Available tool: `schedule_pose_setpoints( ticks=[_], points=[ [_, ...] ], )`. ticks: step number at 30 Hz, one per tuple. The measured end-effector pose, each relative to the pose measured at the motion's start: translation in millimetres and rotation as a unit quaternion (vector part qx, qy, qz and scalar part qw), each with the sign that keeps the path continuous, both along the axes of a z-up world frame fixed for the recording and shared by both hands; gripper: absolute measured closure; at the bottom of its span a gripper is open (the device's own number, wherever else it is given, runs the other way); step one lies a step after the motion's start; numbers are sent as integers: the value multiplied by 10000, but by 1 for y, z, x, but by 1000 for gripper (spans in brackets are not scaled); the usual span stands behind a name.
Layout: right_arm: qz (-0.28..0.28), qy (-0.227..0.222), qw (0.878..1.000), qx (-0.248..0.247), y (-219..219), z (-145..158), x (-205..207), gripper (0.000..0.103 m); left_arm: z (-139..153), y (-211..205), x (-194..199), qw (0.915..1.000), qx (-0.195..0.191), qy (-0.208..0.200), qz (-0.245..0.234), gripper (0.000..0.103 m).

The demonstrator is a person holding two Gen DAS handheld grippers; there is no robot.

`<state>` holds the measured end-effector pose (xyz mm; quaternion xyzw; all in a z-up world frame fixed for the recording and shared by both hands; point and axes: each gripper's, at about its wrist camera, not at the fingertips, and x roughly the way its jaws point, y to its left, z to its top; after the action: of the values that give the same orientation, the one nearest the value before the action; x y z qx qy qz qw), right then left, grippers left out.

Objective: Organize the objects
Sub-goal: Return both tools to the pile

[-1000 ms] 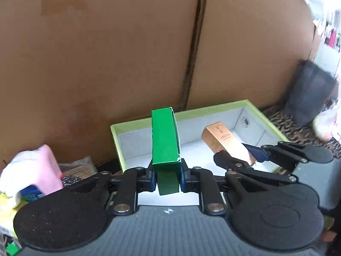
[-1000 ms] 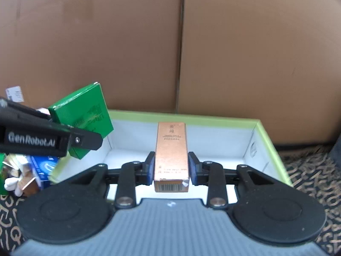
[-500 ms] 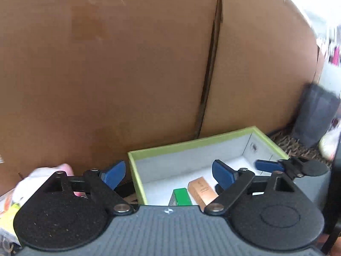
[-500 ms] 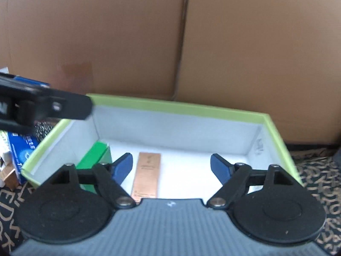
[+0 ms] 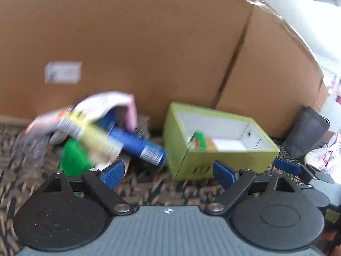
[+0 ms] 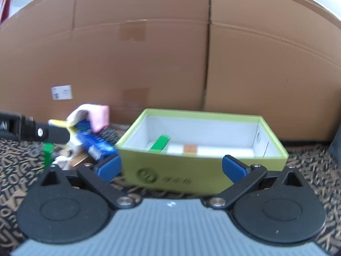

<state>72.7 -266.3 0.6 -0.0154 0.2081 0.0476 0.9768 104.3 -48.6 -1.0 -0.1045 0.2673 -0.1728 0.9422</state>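
Left wrist view: the left tool (image 5: 168, 171) fills the lower frame with its blue-padded fingers (image 5: 112, 172) spread wide apart and nothing between them. Right of centre sits the lime-green box (image 5: 191, 162) on the patterned carpet (image 5: 149, 183), open at the top, with a green carton (image 5: 199, 137) and an orange carton (image 5: 211, 144) lying inside near its left end. Left of centre is a blurred heap: a blue tube (image 5: 138, 144), a yellow package (image 5: 96, 136) and a pink-and-white cloth (image 5: 110, 104). At the right edge part of the right tool (image 5: 298, 170) shows.

Right wrist view: the right tool (image 6: 171, 167) is also apart and empty, low in the frame, just in front of the box's near wall (image 6: 181, 175). Both cartons (image 6: 161, 143) (image 6: 189, 148) rest on the white floor inside. Brown cardboard (image 6: 170, 64) stands behind everything.
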Motion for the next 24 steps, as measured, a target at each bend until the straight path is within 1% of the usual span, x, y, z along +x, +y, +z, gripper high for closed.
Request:
schedule_pose_setpoints(
  ticks=[3, 4, 6, 8, 10, 14, 18, 20, 22, 24],
  points=[
    [84, 179, 9996, 207, 12, -10, -16, 0, -17, 23, -23, 9996, -66, 212, 159, 10],
    [136, 249, 9992, 280, 14, -10, -27, 0, -23, 27, -25, 9993, -17, 283, 241, 10],
    [263, 434, 9978, 420, 22, -20, -34, 0, -31, 37, -32, 9984, 101, 382, 401, 10],
    [338, 607, 9963, 499, 31, -30, -40, 0, -37, 48, -40, 9970, 207, 459, 583, 10],
    [384, 767, 9948, 542, 41, -40, -41, 0, -43, 57, -39, 9951, 277, 541, 776, 10],
    [502, 1019, 9917, 597, 54, -56, -51, 0, -51, 75, -24, 9931, 136, 571, 1016, 10],
    [522, 1014, 9919, 566, 59, -54, -53, 0, -45, 84, 3, 9898, 104, 537, 1315, 10],
    [498, 1016, 9921, 545, 61, -54, -52, 0, -40, 85, 14, 9893, -17, 506, 1366, 10],
    [487, 1082, 9915, 529, 63, -56, -50, 0, -34, 83, 26, 9902, -83, 390, 1340, 10],
    [479, 1181, 9905, 509, 65, -59, -47, 0, -31, 81, 36, 9887, -52, 291, 1472, 10]
  ],
)
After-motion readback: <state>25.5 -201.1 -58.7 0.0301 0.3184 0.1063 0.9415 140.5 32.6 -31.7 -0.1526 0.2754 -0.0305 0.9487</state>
